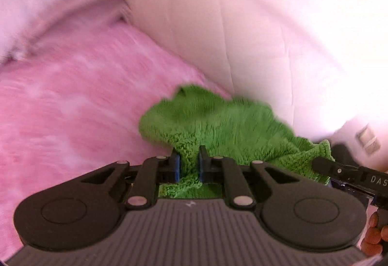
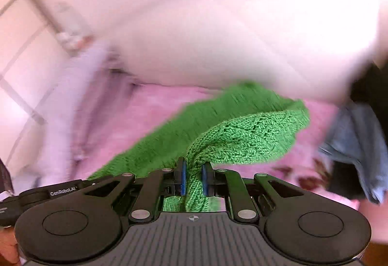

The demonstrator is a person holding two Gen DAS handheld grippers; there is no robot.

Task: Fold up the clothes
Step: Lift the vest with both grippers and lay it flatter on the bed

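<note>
Chunky green knit garment (image 2: pixel 242 142) on a fluffy pink blanket (image 1: pixel 72 101).

This looks like a home bedroom. A fluffy pink blanket (image 1: pixel 80 96) covers a bed, with a padded white headboard (image 1: pixel 242 35) rising at its far side. A green knitted garment (image 2: pixel 242 140) lies on the blanket, and blue denim clothing (image 2: pixel 356 144) sits at the right.

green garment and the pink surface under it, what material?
Green garment: chunky knit yarn, matte, likely wool or acrylic; cable and eyelet stitches show. Pink surface: looks like fuzzy plush fleece, mottled nap, but motion blur leaves that open.
</note>
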